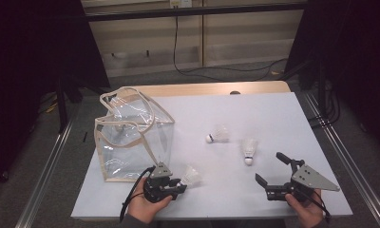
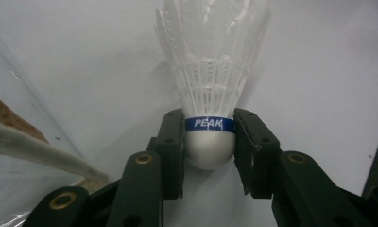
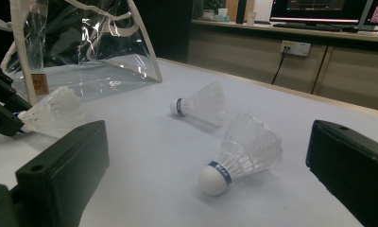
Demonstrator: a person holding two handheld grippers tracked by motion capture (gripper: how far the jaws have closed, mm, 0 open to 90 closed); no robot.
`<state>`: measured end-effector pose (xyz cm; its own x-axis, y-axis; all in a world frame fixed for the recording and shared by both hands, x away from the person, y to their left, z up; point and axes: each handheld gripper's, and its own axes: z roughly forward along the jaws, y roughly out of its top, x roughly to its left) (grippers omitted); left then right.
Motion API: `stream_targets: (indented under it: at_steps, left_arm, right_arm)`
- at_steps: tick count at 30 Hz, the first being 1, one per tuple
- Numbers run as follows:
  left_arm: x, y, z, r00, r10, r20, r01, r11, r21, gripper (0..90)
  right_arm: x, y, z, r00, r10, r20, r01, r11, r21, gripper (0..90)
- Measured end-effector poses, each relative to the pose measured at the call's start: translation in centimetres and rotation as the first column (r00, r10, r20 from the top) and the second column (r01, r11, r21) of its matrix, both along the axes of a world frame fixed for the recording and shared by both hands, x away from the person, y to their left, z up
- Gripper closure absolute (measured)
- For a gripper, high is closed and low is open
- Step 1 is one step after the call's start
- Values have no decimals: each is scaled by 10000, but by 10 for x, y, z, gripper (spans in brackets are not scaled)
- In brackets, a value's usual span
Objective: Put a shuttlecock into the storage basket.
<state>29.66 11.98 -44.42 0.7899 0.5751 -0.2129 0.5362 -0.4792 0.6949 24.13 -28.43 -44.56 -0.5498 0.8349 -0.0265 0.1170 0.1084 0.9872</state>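
My left gripper (image 1: 177,183) is shut on the white cork of a shuttlecock (image 1: 190,176) near the front of the table, just right of the clear bag. In the left gripper view its black jaws clamp the cork at the blue band of this shuttlecock (image 2: 210,90), feathers pointing away. My right gripper (image 1: 270,168) stands open near the front right, with nothing between its fingers. Two other shuttlecocks lie on the white table: one (image 1: 218,135) mid-table, one (image 1: 249,151) closer to the right gripper. The right gripper view shows the closer one (image 3: 244,156) lying ahead of the open jaws.
A clear plastic bag (image 1: 131,135) with cream trim and handles stands open at the table's left. The white tabletop (image 1: 273,114) ends close to both hands. Dark stands flank the table, and cables run on the floor behind.
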Motion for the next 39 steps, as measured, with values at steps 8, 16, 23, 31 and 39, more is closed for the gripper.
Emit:
stream_targets:
  at_steps: [8, 16, 23, 31, 39]
  left_arm:
    - [0, -1, 8, 9999, -95, -38, 95, 9999, -81, 656]
    - [2, -2, 24, 9999, -139, -24, 139, 9996, -235, 657]
    - [2, -3, 30, 9996, -209, -213, 201, 9992, -343, 657]
    - [4, -3, 40, 9993, -208, -297, 193, 9986, -493, 657]
    - [6, -6, 59, 9982, -334, -503, 296, 9967, -754, 657]
  right_arm:
    - [0, 0, -1, 10000, 49, -27, -49, 10000, -65, 1]
    - [1, -3, -1, 10000, -37, -72, 37, 10000, -26, 1]
    - [1, -2, -1, 10000, 18, -65, -19, 10000, -55, 3]
    - [2, -2, -1, 10000, 12, -84, -12, 10000, -46, 3]
    - [4, 2, -1, 9999, 154, -52, -154, 9999, -74, 3]
